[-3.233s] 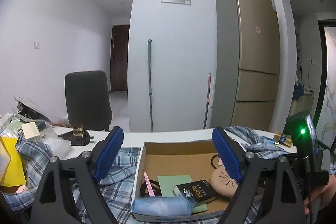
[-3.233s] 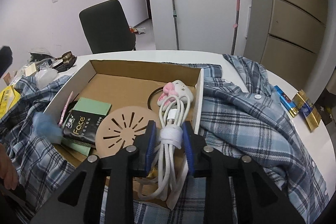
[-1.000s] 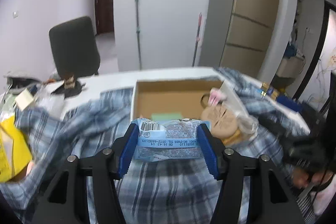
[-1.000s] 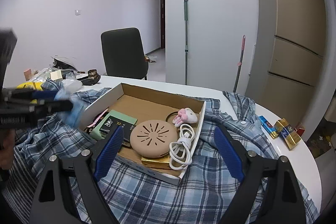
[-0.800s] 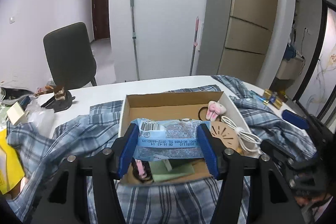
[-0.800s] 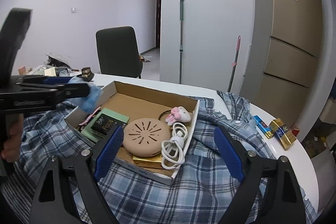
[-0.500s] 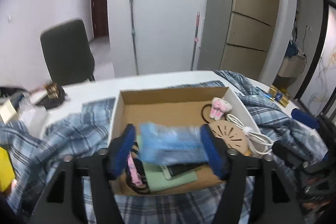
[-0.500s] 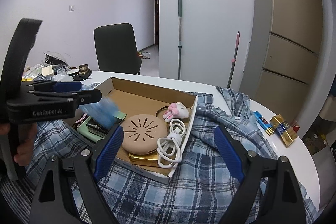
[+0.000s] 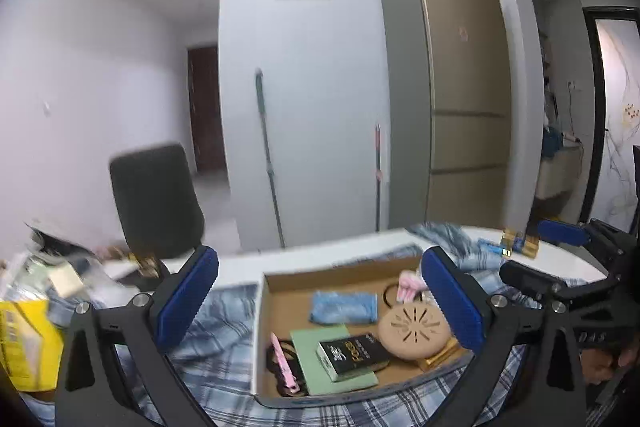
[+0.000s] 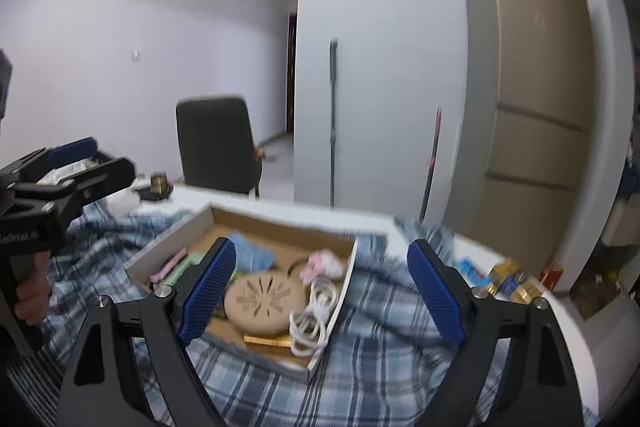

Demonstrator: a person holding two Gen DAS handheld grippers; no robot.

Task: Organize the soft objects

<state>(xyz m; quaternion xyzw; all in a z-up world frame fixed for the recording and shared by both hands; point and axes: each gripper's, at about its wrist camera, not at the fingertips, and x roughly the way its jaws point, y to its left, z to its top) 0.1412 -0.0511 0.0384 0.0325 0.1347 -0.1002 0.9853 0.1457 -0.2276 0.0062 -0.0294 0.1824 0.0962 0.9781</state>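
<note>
We hold both tools wide and empty: left tool (image 9: pixel 320 301) nearer the blue packet (image 9: pixel 344 307), lying crosswise in the cardboard box (image 9: pixel 258 331).

Both wrist views face the cardboard box (image 9: pixel 276 277) (image 10: pixel 192 227).

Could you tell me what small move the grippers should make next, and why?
Probably bring the right gripper down to the plaid shirt beside the cardboard box. Both it and the left gripper are open and empty, the blue packet lies in the box, and the shirt is loose.
</note>
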